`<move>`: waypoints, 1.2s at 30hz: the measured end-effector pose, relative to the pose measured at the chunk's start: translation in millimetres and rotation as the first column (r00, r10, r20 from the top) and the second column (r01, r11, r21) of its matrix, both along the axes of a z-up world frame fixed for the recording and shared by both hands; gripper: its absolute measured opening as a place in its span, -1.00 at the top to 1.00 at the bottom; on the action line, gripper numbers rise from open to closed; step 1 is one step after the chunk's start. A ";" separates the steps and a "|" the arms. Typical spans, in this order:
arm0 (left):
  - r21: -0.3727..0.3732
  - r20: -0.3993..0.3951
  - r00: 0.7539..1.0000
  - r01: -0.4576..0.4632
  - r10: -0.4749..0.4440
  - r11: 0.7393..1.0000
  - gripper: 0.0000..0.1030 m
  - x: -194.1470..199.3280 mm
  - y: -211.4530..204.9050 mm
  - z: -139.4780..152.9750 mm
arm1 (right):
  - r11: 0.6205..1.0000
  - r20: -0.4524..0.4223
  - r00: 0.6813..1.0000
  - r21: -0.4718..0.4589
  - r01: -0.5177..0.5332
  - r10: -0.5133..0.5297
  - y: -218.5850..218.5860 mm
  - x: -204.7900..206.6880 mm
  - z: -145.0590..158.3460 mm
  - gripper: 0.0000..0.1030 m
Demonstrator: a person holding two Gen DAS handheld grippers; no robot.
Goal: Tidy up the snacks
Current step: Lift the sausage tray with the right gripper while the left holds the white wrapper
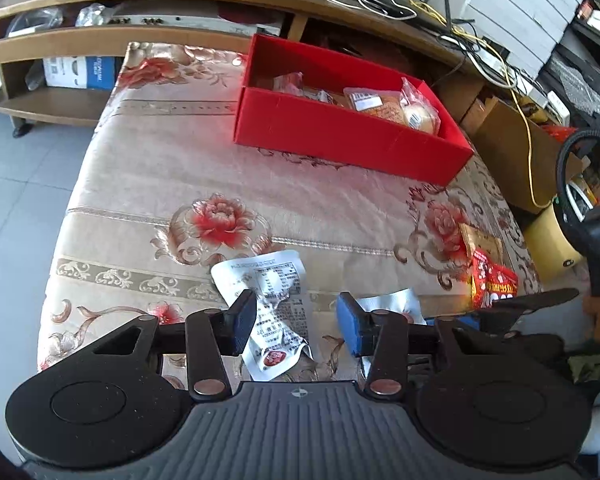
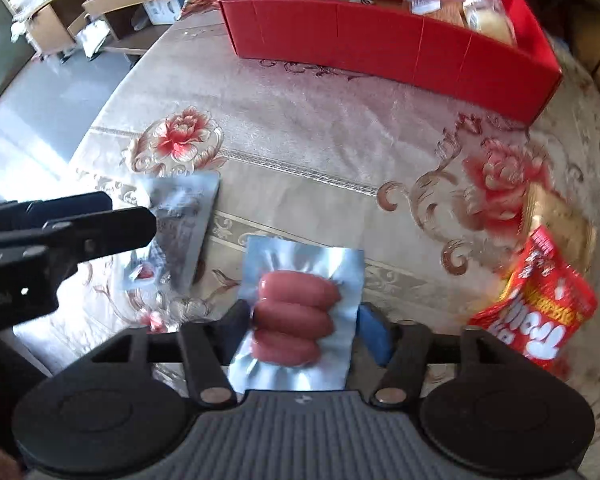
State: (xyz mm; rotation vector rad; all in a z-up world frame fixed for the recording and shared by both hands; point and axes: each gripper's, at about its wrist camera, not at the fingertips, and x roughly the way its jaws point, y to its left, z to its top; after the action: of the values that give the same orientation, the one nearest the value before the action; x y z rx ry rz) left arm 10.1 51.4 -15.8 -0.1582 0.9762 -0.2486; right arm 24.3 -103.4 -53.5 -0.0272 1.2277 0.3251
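A silver sausage pack (image 2: 300, 312) lies flat on the flowered tablecloth (image 2: 320, 128), directly between the spread fingers of the right gripper (image 2: 304, 330), its long axis running away from the camera toward the red box (image 2: 380, 44). The jaws stand apart, not yet pinching. The left gripper (image 1: 296, 322), also open, straddles a white crumpled packet (image 1: 272, 308) nearby.

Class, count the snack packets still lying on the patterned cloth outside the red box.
4. A silver printed packet between the left gripper's fingers; a sausage pack between the right gripper's; a red packet at the right, overlapping a gold packet. More may be hidden.
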 end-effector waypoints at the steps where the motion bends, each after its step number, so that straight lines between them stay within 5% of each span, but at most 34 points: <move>1: 0.009 -0.006 1.000 0.008 -0.008 1.000 -0.01 0.5 -2.5 -1.6 | 1.000 -0.007 1.000 0.007 0.002 -0.002 -3.3 -0.2 -1.0 -0.15; 6: 0.050 -0.049 0.999 0.006 -0.003 0.999 -0.05 5.8 -10.5 -13.7 | 1.000 0.005 1.000 0.013 -0.001 0.001 -16.2 -4.1 0.7 -0.12; 15: 0.105 -0.124 0.988 -0.081 0.094 0.991 -0.41 18.4 -23.0 -31.7 | 0.998 0.042 0.999 0.061 -0.012 0.009 -30.1 1.9 0.3 -0.01; 20: 0.227 -0.092 0.991 -0.075 0.099 0.971 -0.08 15.7 -34.2 -31.5 | 0.998 0.033 0.999 0.048 -0.042 0.041 -28.1 8.3 -5.2 -0.13; 24: 0.230 -0.099 0.992 -0.058 0.083 0.971 -0.04 9.7 -33.5 -29.0 | 0.984 0.103 0.980 -0.074 -0.160 0.167 -11.1 -5.0 -5.2 -0.13; 29: 0.207 -0.085 0.993 -0.061 0.081 0.976 0.13 7.2 -34.2 -21.1 | 0.988 0.102 0.983 -0.045 -0.147 0.151 -22.5 -6.0 3.7 -0.11; 31: 0.201 -0.090 0.993 -0.056 0.075 0.978 0.13 7.0 -33.2 -20.3 | 0.992 0.110 0.986 -0.008 -0.123 0.123 -31.9 -4.6 10.5 0.06; 34: 0.200 -0.109 0.992 -0.042 0.065 0.979 0.03 8.1 -35.5 -25.2 | 0.997 0.108 0.992 0.022 -0.074 0.071 -45.5 -0.3 13.9 0.15; 36: 0.201 -0.119 0.991 -0.035 0.060 0.979 -0.25 7.2 -37.0 -28.9 | 0.997 0.094 0.993 0.019 -0.072 0.070 -45.8 0.8 10.7 0.14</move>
State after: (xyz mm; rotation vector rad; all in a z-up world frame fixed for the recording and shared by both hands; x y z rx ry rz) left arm 17.3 14.4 -44.7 -0.0139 1.1135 -0.0971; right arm 25.1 -149.2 -42.8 -0.0657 1.1322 0.3953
